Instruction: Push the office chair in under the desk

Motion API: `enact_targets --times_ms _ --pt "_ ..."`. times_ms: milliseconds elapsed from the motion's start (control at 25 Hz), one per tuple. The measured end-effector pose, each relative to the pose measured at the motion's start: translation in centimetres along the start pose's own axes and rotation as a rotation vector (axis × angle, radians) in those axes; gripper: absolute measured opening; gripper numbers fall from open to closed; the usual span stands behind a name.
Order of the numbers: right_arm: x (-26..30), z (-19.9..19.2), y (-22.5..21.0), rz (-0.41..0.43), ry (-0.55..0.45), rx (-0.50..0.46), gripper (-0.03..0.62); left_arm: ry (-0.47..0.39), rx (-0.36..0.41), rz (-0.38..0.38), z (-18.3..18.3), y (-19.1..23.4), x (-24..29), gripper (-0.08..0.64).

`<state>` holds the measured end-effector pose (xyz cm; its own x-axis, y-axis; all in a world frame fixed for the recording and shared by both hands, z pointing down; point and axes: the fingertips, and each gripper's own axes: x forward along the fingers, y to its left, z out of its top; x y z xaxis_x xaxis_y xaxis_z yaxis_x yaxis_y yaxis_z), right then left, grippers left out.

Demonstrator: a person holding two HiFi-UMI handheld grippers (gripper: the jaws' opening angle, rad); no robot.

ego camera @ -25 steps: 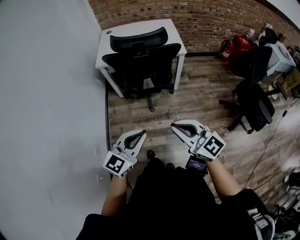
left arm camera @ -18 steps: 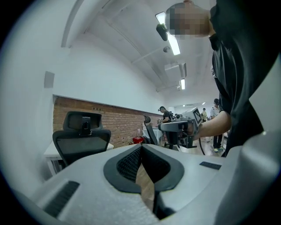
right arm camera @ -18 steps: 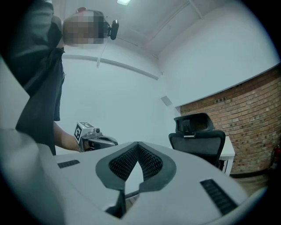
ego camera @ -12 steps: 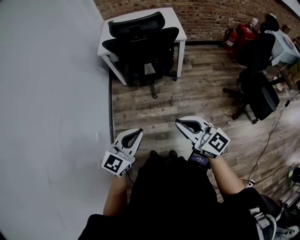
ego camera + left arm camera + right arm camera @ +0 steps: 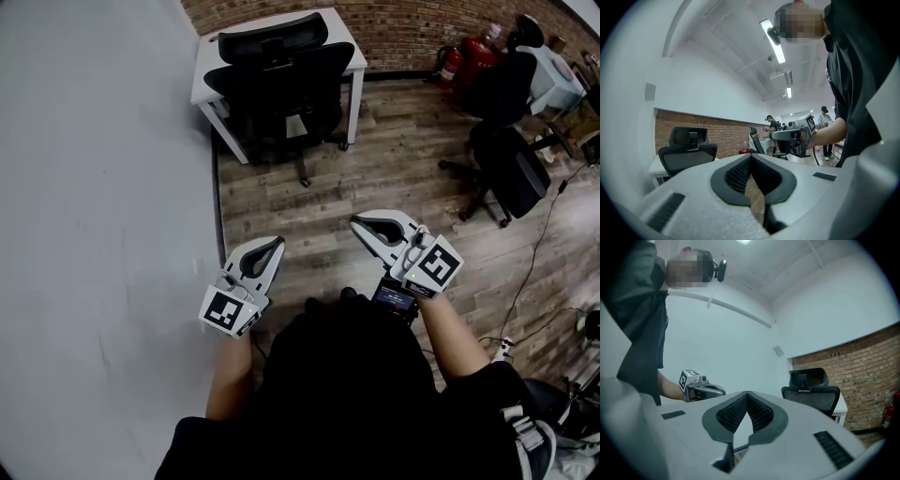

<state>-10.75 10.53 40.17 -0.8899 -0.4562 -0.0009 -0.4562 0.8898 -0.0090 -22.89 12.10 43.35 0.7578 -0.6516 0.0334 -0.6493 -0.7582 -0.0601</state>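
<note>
head view: left tongs [image 5: 274, 243] and right tongs [image 5: 359, 223], each closed tip to tip and holding nothing, held over the wooden floor [image 5: 394, 159]; office chair [image 5: 281, 80] stands at the white desk [image 5: 349, 45] by the brick wall [image 5: 412, 28], well apart from both.

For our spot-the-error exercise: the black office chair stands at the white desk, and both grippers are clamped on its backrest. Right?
No. The office chair stands at the white desk, but the left gripper and right gripper are shut on nothing, well away from it; the head view shows this.
</note>
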Motion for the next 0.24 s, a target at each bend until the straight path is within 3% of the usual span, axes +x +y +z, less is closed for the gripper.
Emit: enact_targets --times_ms 240 --pt "3.2 0.5 1.0 -0.003 -0.047 -0.017 0.006 -0.027 0.006 0.001 -1.0 2.8 -2.3 0.015"
